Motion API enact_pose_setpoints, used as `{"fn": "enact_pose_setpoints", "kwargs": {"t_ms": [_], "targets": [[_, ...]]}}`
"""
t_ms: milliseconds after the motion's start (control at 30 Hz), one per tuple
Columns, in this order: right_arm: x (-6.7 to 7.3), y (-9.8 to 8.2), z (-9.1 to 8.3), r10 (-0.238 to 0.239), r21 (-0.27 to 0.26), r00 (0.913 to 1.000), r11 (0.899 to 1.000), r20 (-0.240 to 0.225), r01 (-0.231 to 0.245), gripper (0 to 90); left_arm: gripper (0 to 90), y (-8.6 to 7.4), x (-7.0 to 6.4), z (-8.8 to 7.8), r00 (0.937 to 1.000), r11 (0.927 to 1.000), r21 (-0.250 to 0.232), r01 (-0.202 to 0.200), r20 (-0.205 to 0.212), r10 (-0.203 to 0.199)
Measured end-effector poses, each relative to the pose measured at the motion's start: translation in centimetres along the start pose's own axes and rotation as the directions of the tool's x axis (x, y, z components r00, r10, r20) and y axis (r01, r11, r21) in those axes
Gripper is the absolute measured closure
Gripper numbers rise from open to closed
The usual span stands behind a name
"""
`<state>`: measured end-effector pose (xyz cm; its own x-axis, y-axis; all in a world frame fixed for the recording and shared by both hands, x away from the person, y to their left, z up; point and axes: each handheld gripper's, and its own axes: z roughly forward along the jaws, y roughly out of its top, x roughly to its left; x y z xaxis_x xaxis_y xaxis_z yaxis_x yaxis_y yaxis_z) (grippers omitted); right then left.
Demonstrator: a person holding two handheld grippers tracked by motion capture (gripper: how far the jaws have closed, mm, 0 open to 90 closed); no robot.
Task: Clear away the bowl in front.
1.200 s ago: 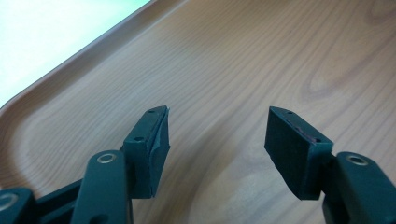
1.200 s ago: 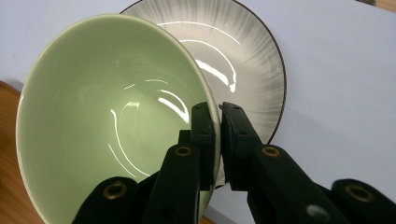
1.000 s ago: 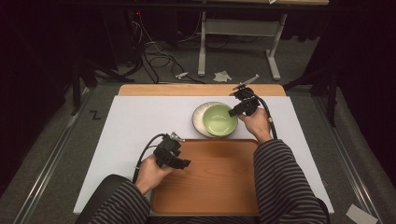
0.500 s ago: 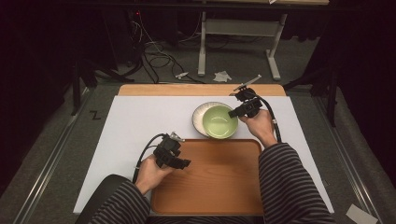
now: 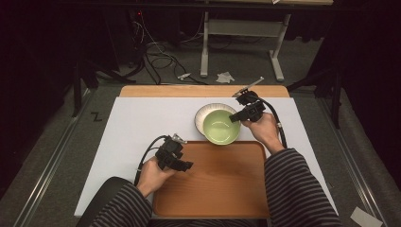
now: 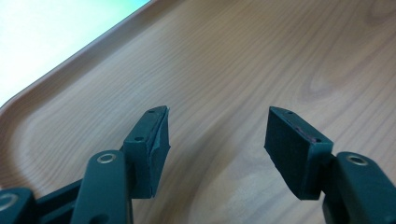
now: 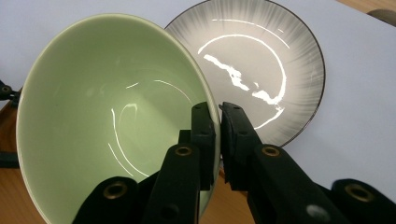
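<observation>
A pale green bowl (image 5: 221, 126) hangs lifted above the table, tilted, with my right gripper (image 5: 239, 116) shut on its right rim. In the right gripper view the two jaws pinch the green bowl (image 7: 107, 112) rim, one inside and one outside, my right gripper (image 7: 217, 126) at the rim. Behind the bowl a grey-white plate (image 5: 208, 113) with a dark edge lies on the white table cover; the same plate (image 7: 261, 60) shows past the bowl. My left gripper (image 5: 185, 165) rests over the wooden tray's left part, open and empty. Its jaws (image 6: 215, 140) stand apart above bare wood.
The wooden tray (image 5: 227, 189) lies at the table's near edge, between the person's striped sleeves. The white cover (image 5: 137, 123) spreads to the left and back. Cables and a stand's legs lie on the floor beyond the table.
My right gripper has carried the green bowl up off the plate and toward the tray, so more of the plate shows. The left gripper has stayed put.
</observation>
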<state>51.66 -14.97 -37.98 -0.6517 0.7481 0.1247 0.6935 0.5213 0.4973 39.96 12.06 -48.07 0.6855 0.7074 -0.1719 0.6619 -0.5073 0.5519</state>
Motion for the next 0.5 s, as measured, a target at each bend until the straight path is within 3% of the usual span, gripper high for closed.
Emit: {"fn": "enact_pose_setpoints", "kwargs": {"t_ms": [200, 400, 500], "targets": [[0.7, -0.1, -0.2, -0.032, 0.006, 0.9994, 0.999, -0.012, 0.032, 86.4, 39.9, 0.0, 0.0, 0.0, 1.0000, 1.0000, -0.001, 0.000, -0.002, 0.000], [1.2, -0.7, -0.2, -0.023, 0.020, 0.9988, 1.000, -0.044, 0.023, 86.4, 39.9, 0.0, 0.1, -0.1, 0.9999, 1.0000, -0.004, -0.003, -0.011, 0.003], [1.3, -1.1, -0.1, -0.042, 0.029, 0.9979, 0.999, -0.049, 0.044, 86.3, 39.9, 0.0, 0.0, -0.1, 0.9999, 1.0000, -0.003, -0.002, -0.011, 0.002]]}}
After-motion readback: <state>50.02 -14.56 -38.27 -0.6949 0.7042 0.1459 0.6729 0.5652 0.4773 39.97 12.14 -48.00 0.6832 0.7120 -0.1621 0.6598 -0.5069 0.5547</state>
